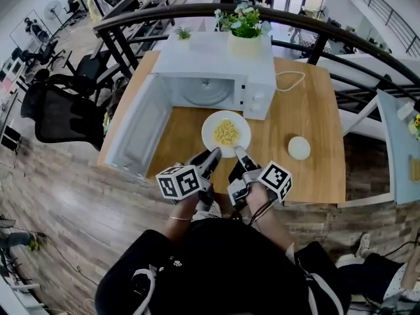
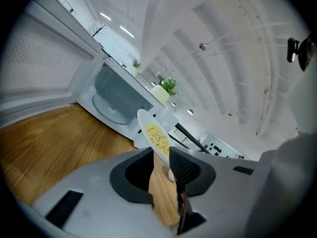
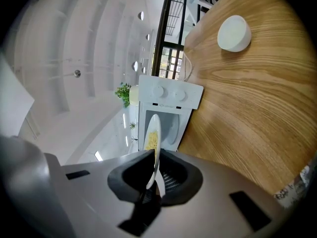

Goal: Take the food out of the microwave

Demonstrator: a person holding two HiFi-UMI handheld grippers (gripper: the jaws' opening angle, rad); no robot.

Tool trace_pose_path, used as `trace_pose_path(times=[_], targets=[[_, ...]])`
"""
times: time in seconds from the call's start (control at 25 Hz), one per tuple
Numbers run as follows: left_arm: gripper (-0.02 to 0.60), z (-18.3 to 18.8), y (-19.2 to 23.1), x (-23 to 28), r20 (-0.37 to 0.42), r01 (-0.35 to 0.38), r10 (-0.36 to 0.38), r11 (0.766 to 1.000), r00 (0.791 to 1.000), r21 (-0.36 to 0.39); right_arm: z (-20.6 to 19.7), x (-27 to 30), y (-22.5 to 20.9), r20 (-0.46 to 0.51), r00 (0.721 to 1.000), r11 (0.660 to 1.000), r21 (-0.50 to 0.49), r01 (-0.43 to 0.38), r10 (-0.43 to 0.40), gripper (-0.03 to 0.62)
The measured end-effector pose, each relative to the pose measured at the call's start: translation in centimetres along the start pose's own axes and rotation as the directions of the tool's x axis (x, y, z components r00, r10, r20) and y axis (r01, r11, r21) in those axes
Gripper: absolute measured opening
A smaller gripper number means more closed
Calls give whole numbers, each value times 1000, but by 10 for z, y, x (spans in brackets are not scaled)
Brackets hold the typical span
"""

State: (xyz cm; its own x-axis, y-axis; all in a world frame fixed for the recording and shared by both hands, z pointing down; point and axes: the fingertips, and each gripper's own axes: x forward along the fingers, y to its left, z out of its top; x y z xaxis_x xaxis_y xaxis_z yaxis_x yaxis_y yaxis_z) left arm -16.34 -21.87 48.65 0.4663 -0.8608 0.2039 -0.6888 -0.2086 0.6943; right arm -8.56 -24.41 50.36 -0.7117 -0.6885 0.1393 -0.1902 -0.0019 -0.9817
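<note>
Main part done: plate of food (image 1: pixel 226 133) is out of the microwave (image 1: pixel 216 64), door (image 1: pixel 134 126) open, over the desk (image 1: pixel 308 110) just in front of it. Left hand-held gripper (image 1: pixel 212 156) & right hand-held gripper (image 1: pixel 240 153) each pinch its near rim, jaws narrow. Left to do, prob.: set it on the desk & let go.

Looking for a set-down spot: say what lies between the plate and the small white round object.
Only bare tabletop between plate and white object, per the head view.
</note>
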Motion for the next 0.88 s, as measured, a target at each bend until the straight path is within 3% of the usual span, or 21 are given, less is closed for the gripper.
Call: trace_pose_path(times=[0.88], targets=[[97,0,4,4,-10,-2,2,1000,1000,-1,1,1,-5,16,1000,999,39,7,-8,28]])
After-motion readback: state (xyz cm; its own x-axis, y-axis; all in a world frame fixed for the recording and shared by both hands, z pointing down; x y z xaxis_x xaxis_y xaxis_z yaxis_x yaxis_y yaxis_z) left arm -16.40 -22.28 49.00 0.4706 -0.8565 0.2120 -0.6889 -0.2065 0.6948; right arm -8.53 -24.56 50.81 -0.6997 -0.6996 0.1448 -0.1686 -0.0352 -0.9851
